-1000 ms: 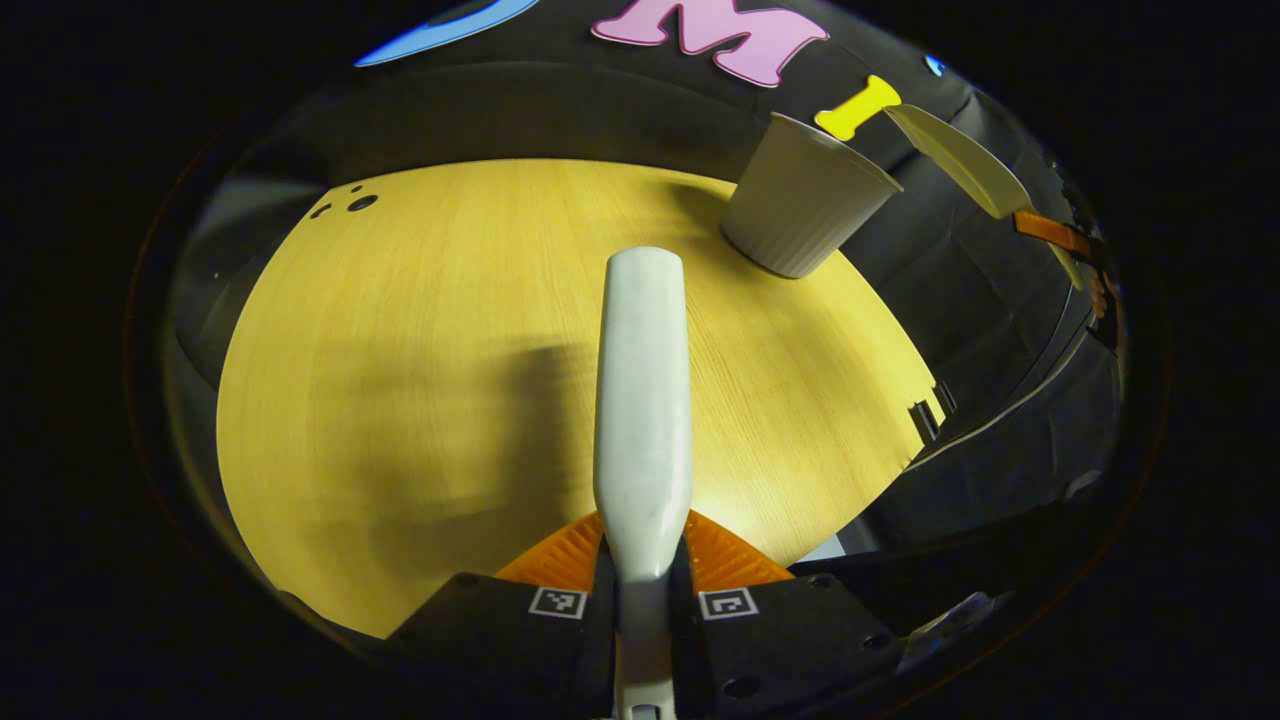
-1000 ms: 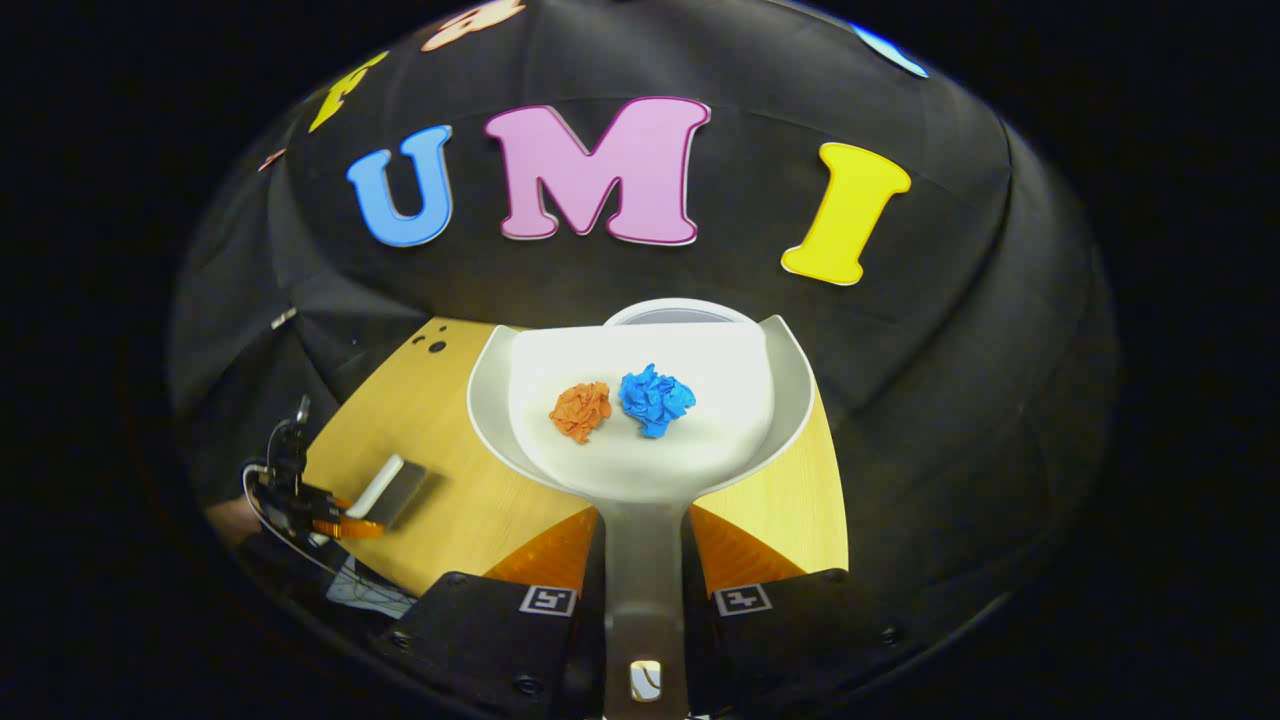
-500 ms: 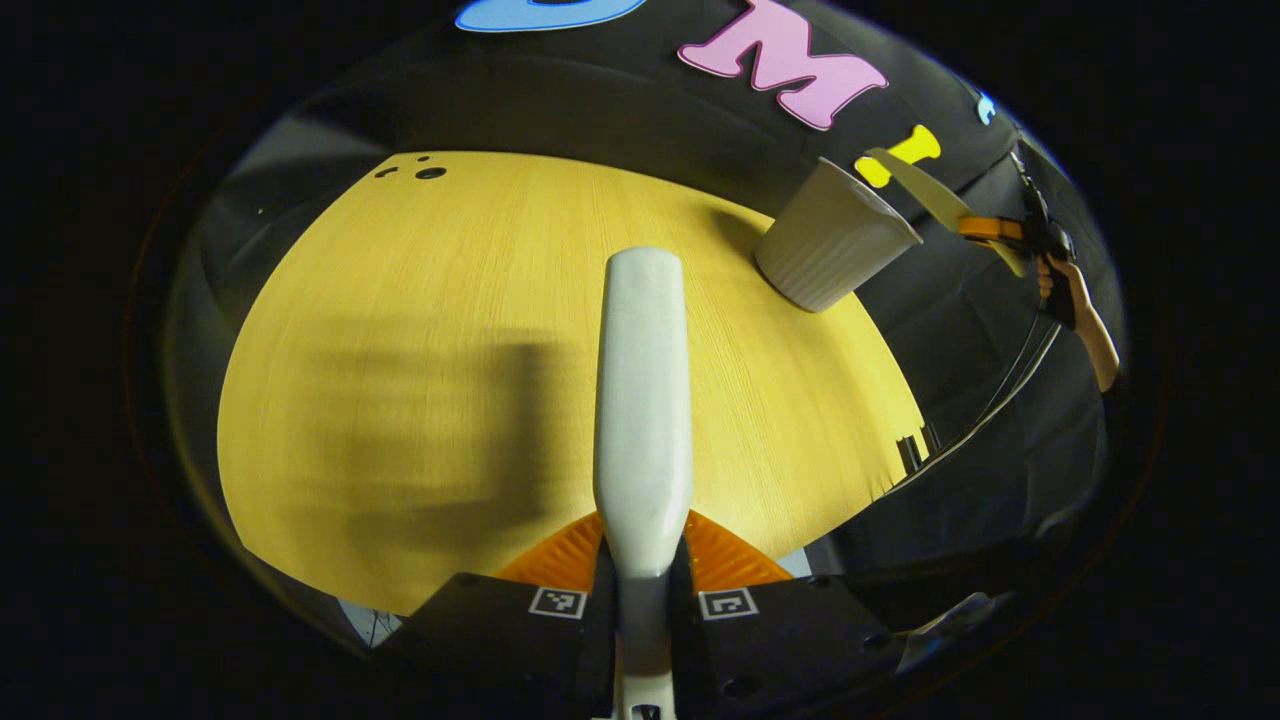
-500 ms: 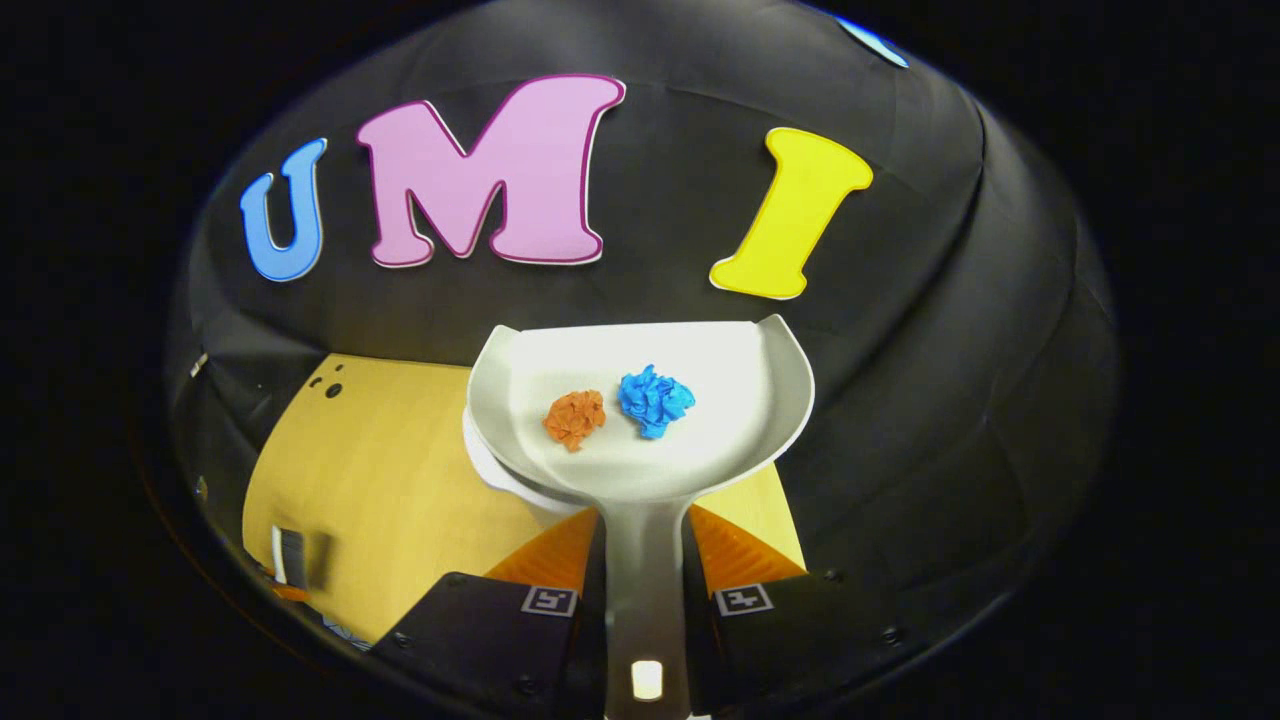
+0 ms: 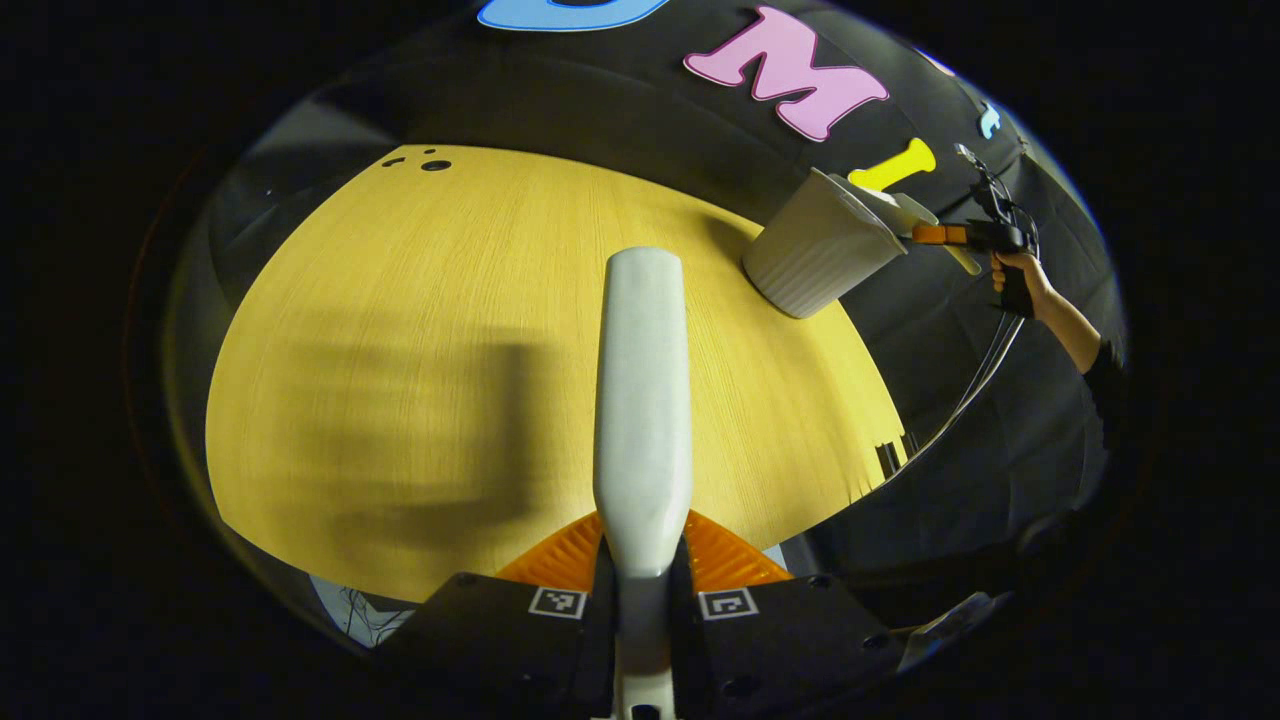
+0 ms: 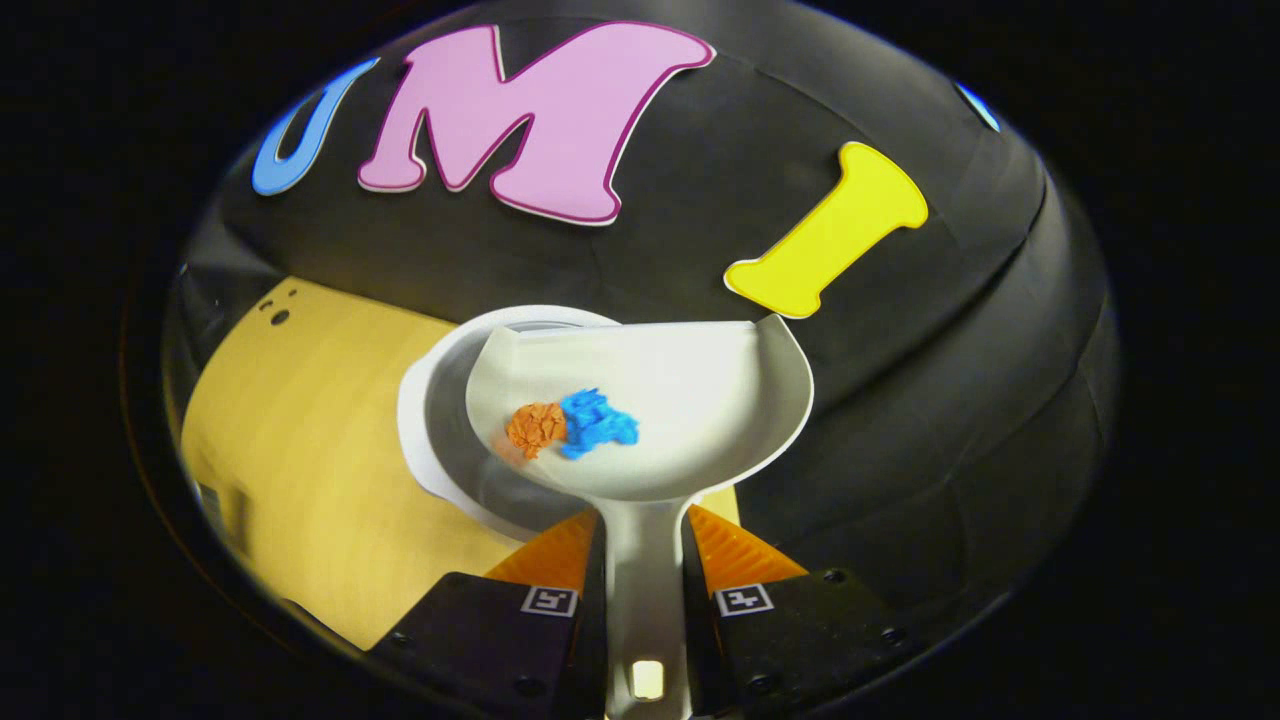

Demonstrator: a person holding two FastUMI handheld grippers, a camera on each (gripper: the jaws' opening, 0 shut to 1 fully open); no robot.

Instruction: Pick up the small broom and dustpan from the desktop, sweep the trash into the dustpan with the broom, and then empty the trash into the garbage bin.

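Note:
In the right gripper view my right gripper (image 6: 643, 560) is shut on the handle of the white dustpan (image 6: 690, 400). The pan is tilted to the left over the open white garbage bin (image 6: 430, 420). An orange paper ball (image 6: 536, 428) and a blue paper ball (image 6: 596, 424) lie blurred against the pan's left side. In the left gripper view my left gripper (image 5: 643, 570) is shut on the white broom handle (image 5: 642, 390), held above the wooden desktop (image 5: 400, 330). Far right there, the ribbed bin (image 5: 815, 260) stands with the dustpan (image 5: 905, 215) over it, held by the other gripper (image 5: 975, 237) and a hand (image 5: 1025, 275).
The bin stands near the desktop's far right corner, close to the black cloth wall. Small dark holes (image 5: 430, 164) mark the desktop's far left. A cable (image 5: 985, 370) hangs from the other gripper beyond the table's right edge.
The dustpan has tipped leftward over the bin and both paper balls have slid toward its left side. The broom has hardly moved.

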